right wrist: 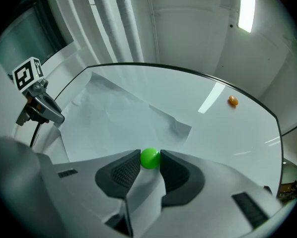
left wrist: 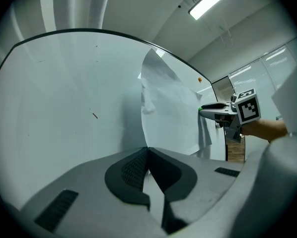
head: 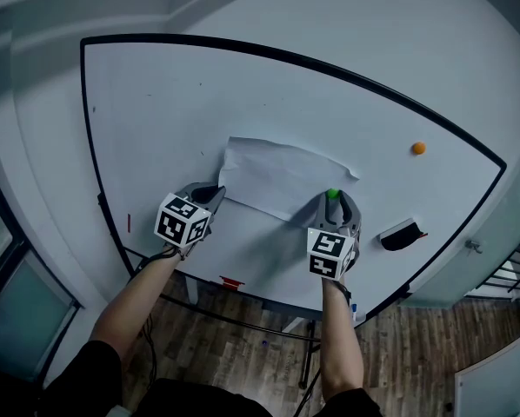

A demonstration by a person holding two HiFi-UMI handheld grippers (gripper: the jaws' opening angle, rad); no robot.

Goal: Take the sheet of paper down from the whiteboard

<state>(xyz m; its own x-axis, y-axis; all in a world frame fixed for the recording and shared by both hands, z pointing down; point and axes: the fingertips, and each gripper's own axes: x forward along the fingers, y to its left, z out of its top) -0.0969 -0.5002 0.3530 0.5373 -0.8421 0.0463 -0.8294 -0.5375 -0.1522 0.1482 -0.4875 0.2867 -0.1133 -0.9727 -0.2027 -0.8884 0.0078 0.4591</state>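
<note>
A creased white sheet of paper lies against the whiteboard. My left gripper is at the sheet's lower left corner, and in the left gripper view its jaws are shut on the paper's edge. My right gripper is at the sheet's lower right edge. In the right gripper view its jaws press both sides of a round green magnet that sits on the paper. The sheet's upper right corner is folded and loose.
An orange magnet sticks to the board to the right of the sheet. A black eraser sits low on the board, right of my right gripper. A red item lies on the board's tray, with wooden floor below.
</note>
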